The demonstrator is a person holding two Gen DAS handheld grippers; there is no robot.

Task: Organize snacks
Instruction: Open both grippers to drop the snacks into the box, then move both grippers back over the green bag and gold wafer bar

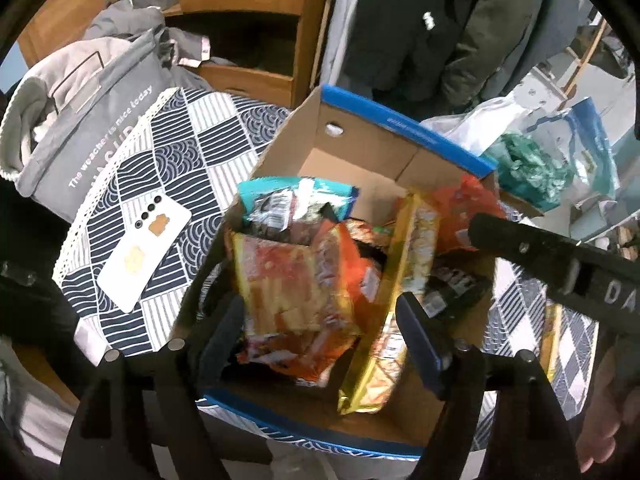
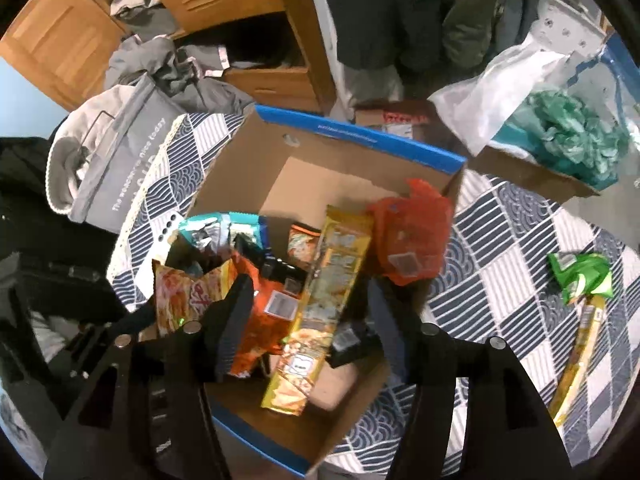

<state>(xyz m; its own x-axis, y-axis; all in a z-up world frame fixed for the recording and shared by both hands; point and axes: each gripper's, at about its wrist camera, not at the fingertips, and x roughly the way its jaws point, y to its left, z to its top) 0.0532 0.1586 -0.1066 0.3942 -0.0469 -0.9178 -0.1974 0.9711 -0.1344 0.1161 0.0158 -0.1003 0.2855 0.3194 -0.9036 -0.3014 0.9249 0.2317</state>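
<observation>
An open cardboard box with a blue rim stands on the patterned tablecloth and holds several snack packs. My left gripper hangs open over its near side, and a red-orange snack bag lies in the box between the fingers without being pressed. In the right wrist view my right gripper is open above the same box. A long yellow pack and an orange pack lie between its fingers, untouched by the pads. A teal pack and a red pack lean at the box's sides.
A white phone lies on the cloth left of the box, beside a grey fabric bag. A green snack pack and a yellow stick pack lie on the cloth at right. A plastic bag of green stuff sits beyond.
</observation>
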